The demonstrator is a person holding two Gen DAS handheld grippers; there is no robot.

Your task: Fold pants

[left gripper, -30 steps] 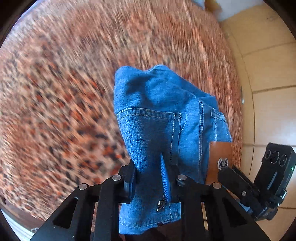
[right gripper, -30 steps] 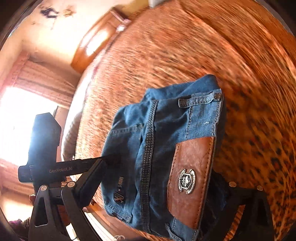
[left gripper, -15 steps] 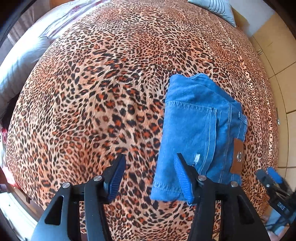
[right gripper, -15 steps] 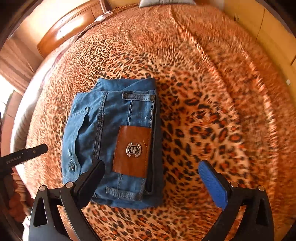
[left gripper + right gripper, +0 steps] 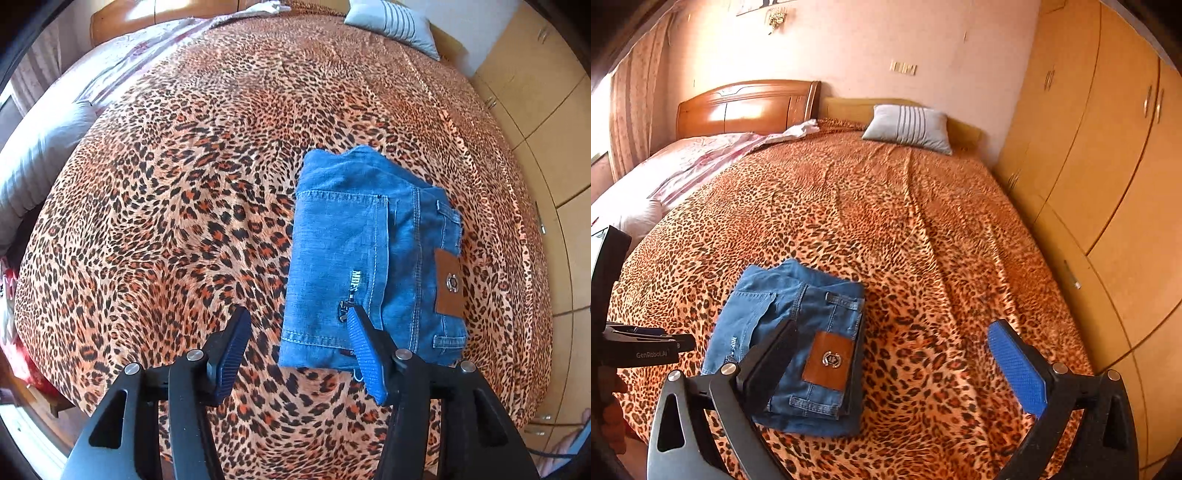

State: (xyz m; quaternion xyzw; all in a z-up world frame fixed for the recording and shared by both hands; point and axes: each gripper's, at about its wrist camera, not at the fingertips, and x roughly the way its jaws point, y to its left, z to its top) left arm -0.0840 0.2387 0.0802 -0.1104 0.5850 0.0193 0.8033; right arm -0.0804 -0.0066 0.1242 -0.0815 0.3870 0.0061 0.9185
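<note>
The blue jeans (image 5: 354, 251) lie folded into a compact rectangle on the leopard-print bedspread (image 5: 184, 192), brown leather patch (image 5: 448, 282) facing up. They also show in the right wrist view (image 5: 798, 332) near the bed's front edge. My left gripper (image 5: 295, 350) is open and empty, held above the bedspread just in front of the jeans' near edge. My right gripper (image 5: 894, 350) is open wide and empty, raised above and in front of the jeans. The left gripper's body shows at the left edge of the right wrist view (image 5: 635, 350).
A grey striped pillow (image 5: 908, 127) lies at the head of the bed. A pale floral quilt (image 5: 683, 162) covers the bed's left side. A wooden headboard (image 5: 746, 107) stands behind it. Wooden wardrobe doors (image 5: 1108, 155) line the right side close to the bed.
Both grippers held the folded jeans in the air a second ago. They set them on the bedspread, opened, and pulled back and up away from them.
</note>
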